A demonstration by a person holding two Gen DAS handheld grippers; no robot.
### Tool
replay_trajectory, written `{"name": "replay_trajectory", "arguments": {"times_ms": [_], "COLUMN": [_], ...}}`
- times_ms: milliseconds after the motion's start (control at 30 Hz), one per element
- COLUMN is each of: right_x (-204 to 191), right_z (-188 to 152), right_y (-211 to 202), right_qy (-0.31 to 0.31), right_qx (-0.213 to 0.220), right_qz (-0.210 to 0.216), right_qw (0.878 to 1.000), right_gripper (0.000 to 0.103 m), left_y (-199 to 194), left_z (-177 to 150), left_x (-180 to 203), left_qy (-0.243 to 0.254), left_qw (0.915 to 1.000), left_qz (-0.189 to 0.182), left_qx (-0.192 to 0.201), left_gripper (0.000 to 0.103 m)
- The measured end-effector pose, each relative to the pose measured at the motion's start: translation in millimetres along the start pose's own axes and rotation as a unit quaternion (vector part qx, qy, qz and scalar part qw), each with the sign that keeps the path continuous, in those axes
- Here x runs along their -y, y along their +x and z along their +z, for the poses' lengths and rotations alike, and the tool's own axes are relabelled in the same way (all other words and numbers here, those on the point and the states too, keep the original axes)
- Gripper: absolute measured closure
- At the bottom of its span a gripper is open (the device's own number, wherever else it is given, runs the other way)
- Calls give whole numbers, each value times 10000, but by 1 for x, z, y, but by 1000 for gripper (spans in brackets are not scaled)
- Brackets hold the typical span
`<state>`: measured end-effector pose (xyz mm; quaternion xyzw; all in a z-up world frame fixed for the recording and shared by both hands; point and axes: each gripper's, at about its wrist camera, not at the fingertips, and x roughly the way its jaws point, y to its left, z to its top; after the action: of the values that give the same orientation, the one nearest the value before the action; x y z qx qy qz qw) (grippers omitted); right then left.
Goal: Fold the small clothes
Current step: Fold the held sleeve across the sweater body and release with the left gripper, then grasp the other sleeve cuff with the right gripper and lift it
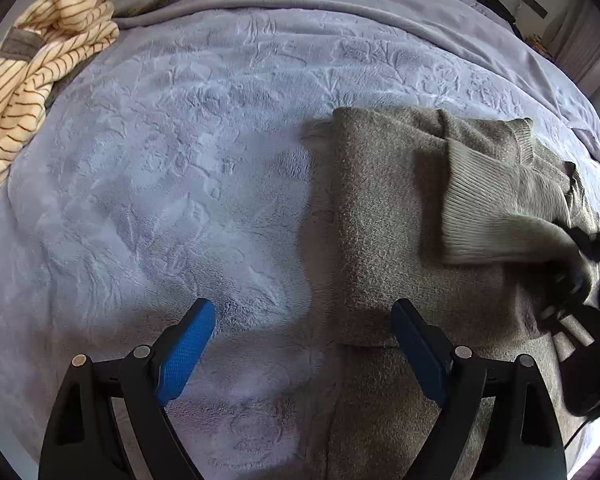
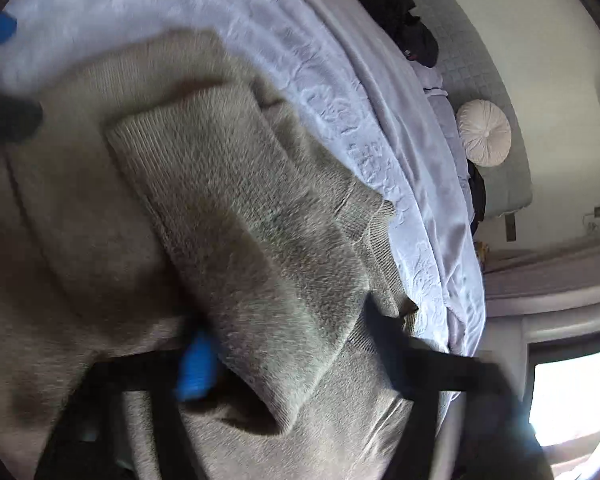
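Note:
A grey-brown knitted sweater (image 1: 384,216) lies flat on the lilac bedspread (image 1: 172,184). Its ribbed sleeve (image 1: 496,208) is folded across the body. My left gripper (image 1: 304,320) is open and empty, low over the sweater's left edge. My right gripper (image 2: 284,356) shows blurred in its own view, its fingers wide apart on either side of the sleeve (image 2: 236,208). In the left wrist view it sits at the right edge (image 1: 580,280), on the sleeve's end. I cannot tell whether it grips the sleeve.
A cream striped garment (image 1: 40,72) is bunched at the far left of the bed. A round white cushion (image 2: 485,133) and dark clothes (image 2: 400,12) lie by the headboard. The bed's edge (image 2: 460,320) runs close to the sweater's right side.

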<state>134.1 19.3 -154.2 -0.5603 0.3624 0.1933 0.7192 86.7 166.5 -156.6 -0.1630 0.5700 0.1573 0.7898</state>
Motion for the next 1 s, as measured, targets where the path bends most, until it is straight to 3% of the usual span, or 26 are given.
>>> {"name": "replay_trajectory", "arguments": {"times_ms": [33,100,167,200,233,267,300,333,400,433,567,600,633,667,700,767,800,900,933,1000], "right_x": [13,57,108,133,147,158,161,161,154,153,156,157,156,159,158,171,177,180,177,170], "right_z": [-3,-22,-57,-89,-114,-147,-167,-194,-224,-235,-247,-250,-254,-256,-259,-258,-255,-252,-253,-269], "right_y": [2,1,5,14,23,38,49,66,80,83,93,97,99,101,100,89,82,82,87,97], "right_qy": [357,1663,3250,4252,4908,5673,6054,6496,6837,6916,7037,7146,7247,7315,7321,7205,7060,6755,6722,6737], "right_qx": [-60,20,105,147,104,17,-96,-344,-423,-329,-212,-238,-221,-200,-180,106,192,63,-48,-359], "right_qz": [286,1004,1719,2183,2437,2773,2996,3234,3472,3630,3901,3926,3987,4032,4014,3924,3863,3668,3625,3653], "right_qw": [9989,9810,9299,8782,8365,7754,7373,6872,6405,6235,5934,5785,5616,5496,5501,5717,5933,6396,6455,6414], "right_gripper": [91,91,91,91,84,76,53,40,40,40,41,53,94,95,95,95,95,95,95,91], "left_y": [0,0,2,3,4,5,6,6,7,6,3,1,-2,-6,-9,-9,-8,-3,-4,-7], "left_z": [0,-1,-1,-1,0,1,2,2,3,3,4,4,5,6,7,8,7,3,1,-2], "left_x": [0,2,3,4,5,7,7,9,11,13,20,22,24,27,30,35,38,45,47,52], "left_qy": [-4,33,62,71,70,63,61,61,85,110,152,146,149,165,202,287,334,372,382,448], "left_qw": [10000,10000,10000,10000,10000,10000,9999,9999,9999,9999,9997,9997,9998,9998,9997,9995,9993,9991,9990,9988], "left_qz": [-20,-30,-17,-19,-17,4,14,19,57,85,147,141,125,111,101,119,140,173,172,158], "left_qx": [10,21,-12,-38,-56,-74,-89,-105,-101,-92,-104,-96,-73,-35,1,25,10,-110,-123,-135], "left_gripper": [13,13,13,13,13,13,13,13,13,13,13,13,13,13,13,13,13,13,13,13]}}
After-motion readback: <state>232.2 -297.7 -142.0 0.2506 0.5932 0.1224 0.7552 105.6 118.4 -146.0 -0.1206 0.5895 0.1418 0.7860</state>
